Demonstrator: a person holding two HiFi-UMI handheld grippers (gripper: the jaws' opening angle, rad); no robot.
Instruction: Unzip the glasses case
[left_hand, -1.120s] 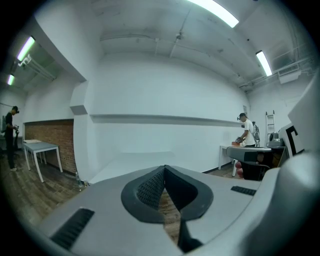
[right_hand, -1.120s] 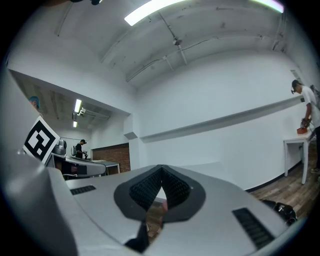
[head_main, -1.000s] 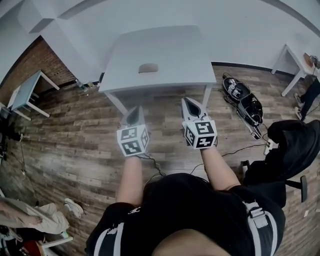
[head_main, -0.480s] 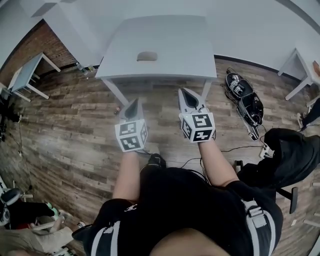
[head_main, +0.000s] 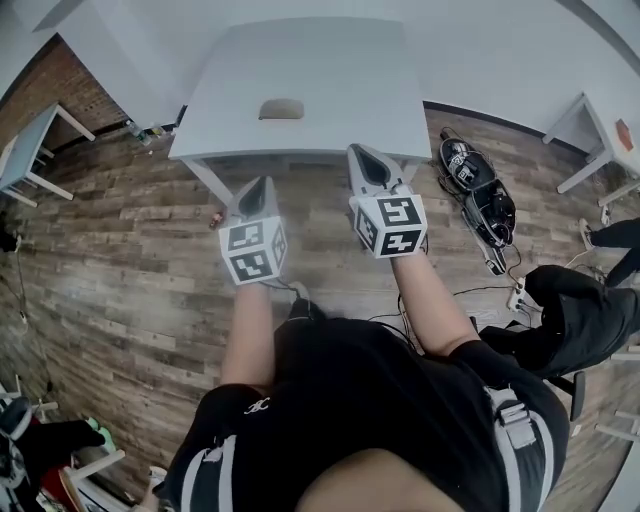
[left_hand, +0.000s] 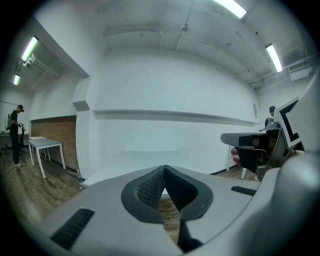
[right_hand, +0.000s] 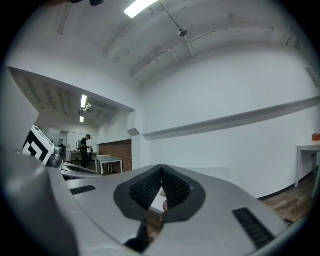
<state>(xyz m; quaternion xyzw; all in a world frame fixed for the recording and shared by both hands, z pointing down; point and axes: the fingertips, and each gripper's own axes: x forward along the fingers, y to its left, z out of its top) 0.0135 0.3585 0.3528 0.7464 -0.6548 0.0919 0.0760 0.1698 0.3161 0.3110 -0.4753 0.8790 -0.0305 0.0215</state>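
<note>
Head view, looking steeply down: a person in a black top holds a gripper in each hand over a wood-plank floor (head_main: 120, 260), both pointing at a white table (head_main: 330, 70). The tan glasses case (head_main: 281, 109) lies on the table, a little left of the middle and nearer the near edge than the far one, with nothing touching it. The left gripper (head_main: 265, 182) hangs just short of the table's near edge. The right gripper (head_main: 353, 150) has its tip over that edge, well apart from the case. Black bags (head_main: 478, 190) lie on the floor to the right of the table, and a black office chair (head_main: 575, 310) stands at the lower right. Left gripper view: the jaws of the left gripper (left_hand: 164, 169) are pressed together with nothing between them, and the white table top (left_hand: 125, 170) stretches beyond. The right gripper (left_hand: 250, 142) shows at the right edge, and a distant person (left_hand: 15, 135) stands by a brick wall (left_hand: 55, 137) at the left. Right gripper view: the jaws of the right gripper (right_hand: 161, 169) are likewise closed on nothing. The left gripper's marker cube (right_hand: 40, 144) shows at the left.
</note>
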